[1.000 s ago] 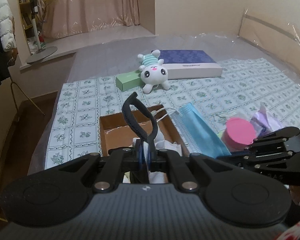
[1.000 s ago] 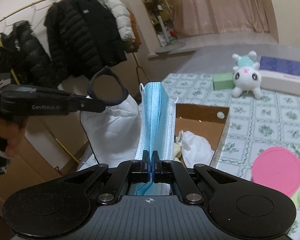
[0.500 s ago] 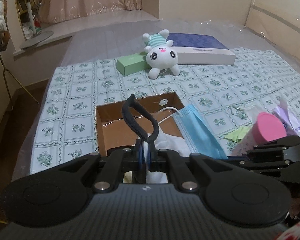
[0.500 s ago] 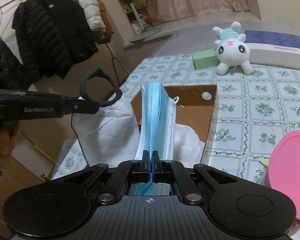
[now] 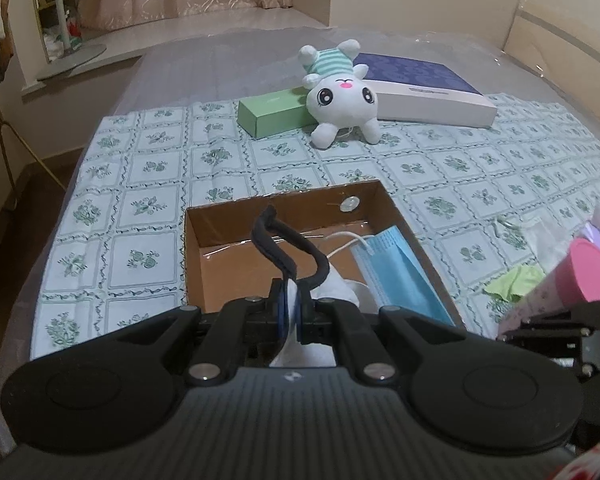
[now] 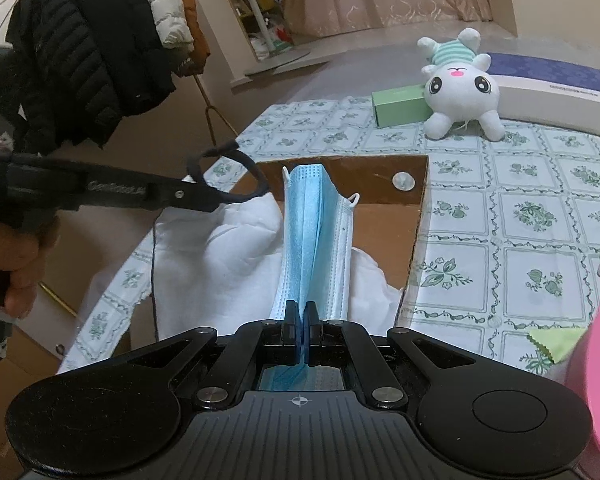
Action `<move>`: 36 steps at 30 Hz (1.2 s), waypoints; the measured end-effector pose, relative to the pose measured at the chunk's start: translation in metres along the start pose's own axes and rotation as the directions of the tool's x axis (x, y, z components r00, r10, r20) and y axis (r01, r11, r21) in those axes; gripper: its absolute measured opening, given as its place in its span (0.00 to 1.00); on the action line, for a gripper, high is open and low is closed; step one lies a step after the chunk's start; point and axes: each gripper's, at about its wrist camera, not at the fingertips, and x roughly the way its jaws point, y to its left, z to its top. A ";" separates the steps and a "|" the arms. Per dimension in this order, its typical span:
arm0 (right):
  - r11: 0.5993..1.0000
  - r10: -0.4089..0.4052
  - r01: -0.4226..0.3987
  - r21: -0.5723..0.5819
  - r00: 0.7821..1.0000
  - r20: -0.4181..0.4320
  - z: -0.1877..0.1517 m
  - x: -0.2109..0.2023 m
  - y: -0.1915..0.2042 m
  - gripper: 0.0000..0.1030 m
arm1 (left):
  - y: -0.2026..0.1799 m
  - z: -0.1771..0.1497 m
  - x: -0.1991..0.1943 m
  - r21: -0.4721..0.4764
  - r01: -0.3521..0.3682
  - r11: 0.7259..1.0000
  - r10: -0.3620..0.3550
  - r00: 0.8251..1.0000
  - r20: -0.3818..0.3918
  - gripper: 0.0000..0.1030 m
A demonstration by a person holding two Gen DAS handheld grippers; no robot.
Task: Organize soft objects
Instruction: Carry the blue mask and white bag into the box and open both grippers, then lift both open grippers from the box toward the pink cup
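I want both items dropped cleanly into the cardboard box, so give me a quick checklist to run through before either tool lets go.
1. Right tool shut on the blue face mask: ok.
2. Left tool shut on the white cloth at its black loop: ok.
3. Mask above the cardboard box opening: ok.
4. Cloth fully inside the box walls: not ok, part hangs outside the left wall.
5. Bare floor left in the box: ok.
6. Pink-lidded container clear of the box: ok.
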 end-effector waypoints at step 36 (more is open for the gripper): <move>0.988 -0.022 0.031 -0.150 0.998 0.062 -0.035 -0.074 0.029 0.58 | -0.022 -0.070 -0.104 -0.240 -0.024 0.970 0.050 0.993 0.104 0.45</move>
